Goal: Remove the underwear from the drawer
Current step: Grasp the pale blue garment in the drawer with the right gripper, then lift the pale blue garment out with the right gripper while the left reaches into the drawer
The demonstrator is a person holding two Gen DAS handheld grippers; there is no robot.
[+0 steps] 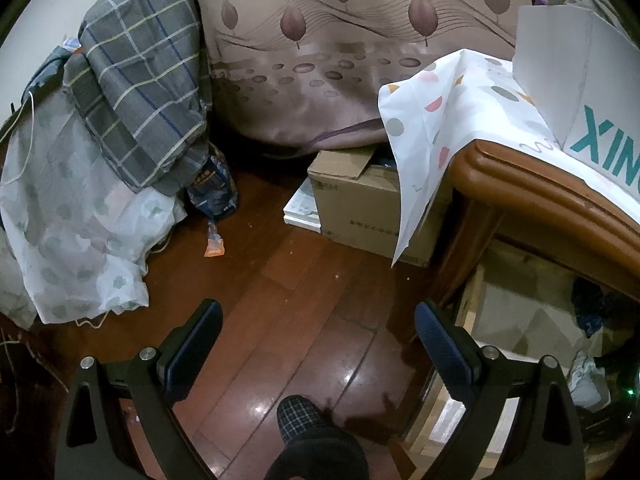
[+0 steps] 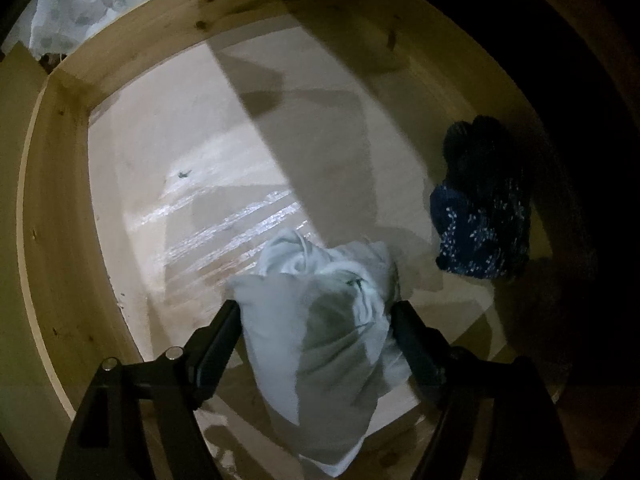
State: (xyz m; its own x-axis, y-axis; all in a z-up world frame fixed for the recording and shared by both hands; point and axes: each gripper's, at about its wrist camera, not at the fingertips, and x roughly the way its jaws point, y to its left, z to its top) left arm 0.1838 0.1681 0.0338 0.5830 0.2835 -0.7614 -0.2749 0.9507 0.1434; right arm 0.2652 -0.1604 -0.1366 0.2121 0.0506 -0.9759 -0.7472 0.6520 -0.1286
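In the right wrist view the open wooden drawer (image 2: 60,216) fills the frame. A bundle of white underwear (image 2: 320,312) sits between the fingers of my right gripper (image 2: 316,332), whose jaws press on it from both sides above the drawer floor. A dark blue patterned garment (image 2: 480,220) lies at the drawer's right side. In the left wrist view my left gripper (image 1: 318,332) is open and empty above the wooden floor, left of the drawer (image 1: 520,320), where the blue garment (image 1: 588,312) and the white bundle (image 1: 584,376) show.
A cardboard box (image 1: 360,200) stands on the floor (image 1: 280,300) by the brown cabinet (image 1: 540,188), which carries a white patterned cloth (image 1: 440,112) and a white box (image 1: 580,80). Plaid fabric (image 1: 140,80) and sheer cloth (image 1: 72,220) pile at left. A slippered foot (image 1: 304,424) is below.
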